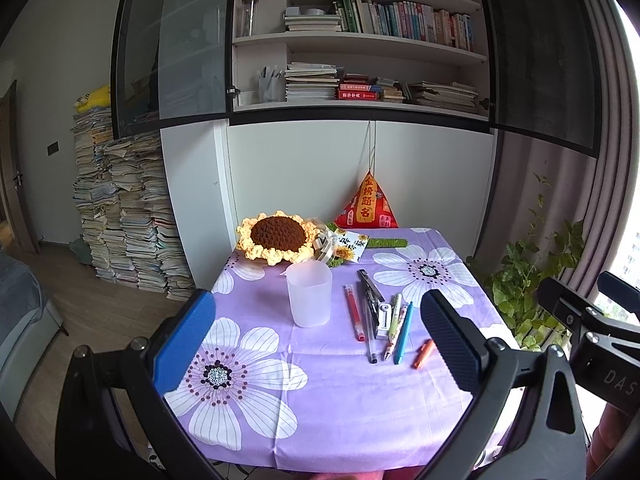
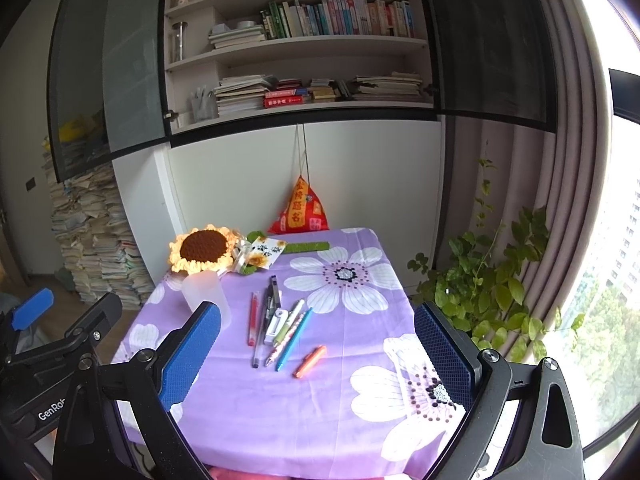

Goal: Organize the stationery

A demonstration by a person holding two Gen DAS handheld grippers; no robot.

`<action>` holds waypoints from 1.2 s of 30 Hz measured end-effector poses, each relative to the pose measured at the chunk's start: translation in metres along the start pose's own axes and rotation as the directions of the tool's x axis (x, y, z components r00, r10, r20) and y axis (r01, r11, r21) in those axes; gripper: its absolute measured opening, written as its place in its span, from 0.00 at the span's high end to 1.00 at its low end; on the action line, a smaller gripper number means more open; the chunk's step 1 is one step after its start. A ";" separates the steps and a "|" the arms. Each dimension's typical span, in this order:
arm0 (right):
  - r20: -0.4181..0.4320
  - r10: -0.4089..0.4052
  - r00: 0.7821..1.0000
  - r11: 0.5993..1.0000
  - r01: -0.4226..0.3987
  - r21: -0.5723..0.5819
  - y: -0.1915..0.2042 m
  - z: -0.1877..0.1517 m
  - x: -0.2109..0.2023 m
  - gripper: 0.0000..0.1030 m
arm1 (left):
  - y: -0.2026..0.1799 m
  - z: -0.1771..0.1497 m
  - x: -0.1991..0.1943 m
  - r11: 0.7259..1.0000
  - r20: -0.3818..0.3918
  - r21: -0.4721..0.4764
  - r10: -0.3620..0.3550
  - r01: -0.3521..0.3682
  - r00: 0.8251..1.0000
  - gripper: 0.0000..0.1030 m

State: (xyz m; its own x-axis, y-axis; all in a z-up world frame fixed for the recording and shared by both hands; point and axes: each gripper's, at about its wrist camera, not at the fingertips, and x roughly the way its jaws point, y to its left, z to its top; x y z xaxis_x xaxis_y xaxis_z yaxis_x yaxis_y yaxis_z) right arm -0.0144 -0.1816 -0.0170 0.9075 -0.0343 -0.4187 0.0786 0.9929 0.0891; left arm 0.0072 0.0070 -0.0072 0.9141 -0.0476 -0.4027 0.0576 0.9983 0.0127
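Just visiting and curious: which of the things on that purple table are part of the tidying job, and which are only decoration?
Part of the job:
translucent cup
red pen
stapler
correction tape
blue pen
orange marker

Just lying about:
crochet sunflower
red pyramid pouch
potted plant

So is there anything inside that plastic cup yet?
The translucent cup looks empty; no pen pokes above its rim. The pens all lie on the tablecloth beside it. Its bottom can't be seen clearly.
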 end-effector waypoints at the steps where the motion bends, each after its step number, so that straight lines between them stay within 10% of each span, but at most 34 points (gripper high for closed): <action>1: 0.001 0.000 1.000 1.000 0.000 -0.001 0.000 0.000 0.000 0.05 | 0.001 0.000 0.000 1.000 -0.002 -0.004 0.000 0.000 1.000 0.01; 36: -0.080 -0.005 0.997 1.000 0.006 0.004 -0.006 0.006 0.038 0.05 | -0.010 -0.005 0.038 1.000 -0.060 0.026 -0.003 0.005 0.998 0.01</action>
State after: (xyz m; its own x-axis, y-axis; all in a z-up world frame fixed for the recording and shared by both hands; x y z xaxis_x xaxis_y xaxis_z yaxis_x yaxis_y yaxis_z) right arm 0.0217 -0.1894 -0.0281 0.8712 -0.0303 -0.4900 0.0854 0.9922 0.0906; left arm 0.0392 -0.0043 -0.0268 0.8881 -0.0487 -0.4572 0.0724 0.9968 0.0346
